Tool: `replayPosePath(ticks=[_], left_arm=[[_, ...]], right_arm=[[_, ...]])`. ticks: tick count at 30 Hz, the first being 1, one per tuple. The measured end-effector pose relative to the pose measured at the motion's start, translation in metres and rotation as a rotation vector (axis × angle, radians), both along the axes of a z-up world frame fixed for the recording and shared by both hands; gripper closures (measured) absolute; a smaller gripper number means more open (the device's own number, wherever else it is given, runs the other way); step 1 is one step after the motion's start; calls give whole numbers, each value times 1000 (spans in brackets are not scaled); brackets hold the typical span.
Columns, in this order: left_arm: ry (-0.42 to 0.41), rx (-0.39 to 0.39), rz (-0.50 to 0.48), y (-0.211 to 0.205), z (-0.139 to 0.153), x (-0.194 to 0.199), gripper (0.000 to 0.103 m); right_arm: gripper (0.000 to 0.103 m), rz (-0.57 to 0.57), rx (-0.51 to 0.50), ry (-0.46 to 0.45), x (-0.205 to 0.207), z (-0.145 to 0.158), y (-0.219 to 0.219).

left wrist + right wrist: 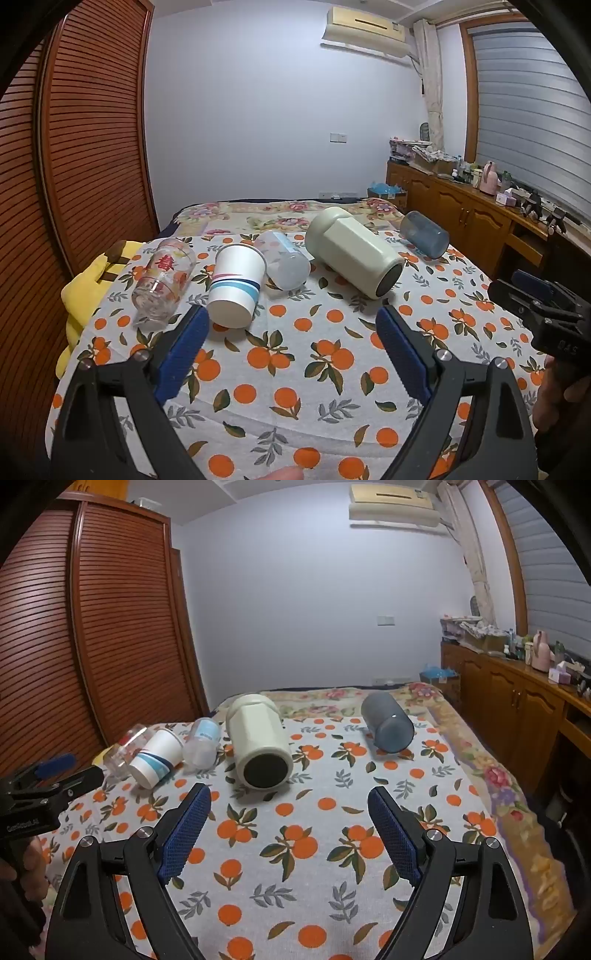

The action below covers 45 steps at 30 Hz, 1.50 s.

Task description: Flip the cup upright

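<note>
Several cups lie on their sides on the orange-print cloth. From the left: a clear glass with red print, a white paper cup with blue stripes, a frosted plastic cup, a large cream mug and a grey-blue tumbler. My left gripper is open and empty, just short of the paper cup. My right gripper is open and empty, near the cream mug, with the tumbler to its far right.
A yellow plush toy lies at the cloth's left edge. A slatted wooden wardrobe stands on the left. A wooden cabinet with clutter runs along the right. The flowered bedspread continues behind and to the right.
</note>
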<state>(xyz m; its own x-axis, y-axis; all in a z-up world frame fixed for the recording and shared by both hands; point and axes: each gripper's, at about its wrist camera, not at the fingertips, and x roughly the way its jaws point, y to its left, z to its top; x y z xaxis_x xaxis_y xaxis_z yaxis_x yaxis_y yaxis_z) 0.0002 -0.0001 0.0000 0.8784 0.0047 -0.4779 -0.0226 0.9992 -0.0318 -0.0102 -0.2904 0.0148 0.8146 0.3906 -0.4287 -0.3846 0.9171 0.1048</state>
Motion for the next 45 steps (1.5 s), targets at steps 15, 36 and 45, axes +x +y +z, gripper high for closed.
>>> replayPosePath(ticks=[15, 36, 45], left_arm=[[-5, 5, 2, 0, 0, 0, 11], [-5, 8, 3, 2, 1, -5, 11], [-8, 11, 3, 0, 2, -5, 11]], right_arm=[[14, -7, 5, 0, 0, 1, -5], [14, -21, 8, 0, 0, -2, -3], [14, -23, 9, 0, 0, -2, -3]])
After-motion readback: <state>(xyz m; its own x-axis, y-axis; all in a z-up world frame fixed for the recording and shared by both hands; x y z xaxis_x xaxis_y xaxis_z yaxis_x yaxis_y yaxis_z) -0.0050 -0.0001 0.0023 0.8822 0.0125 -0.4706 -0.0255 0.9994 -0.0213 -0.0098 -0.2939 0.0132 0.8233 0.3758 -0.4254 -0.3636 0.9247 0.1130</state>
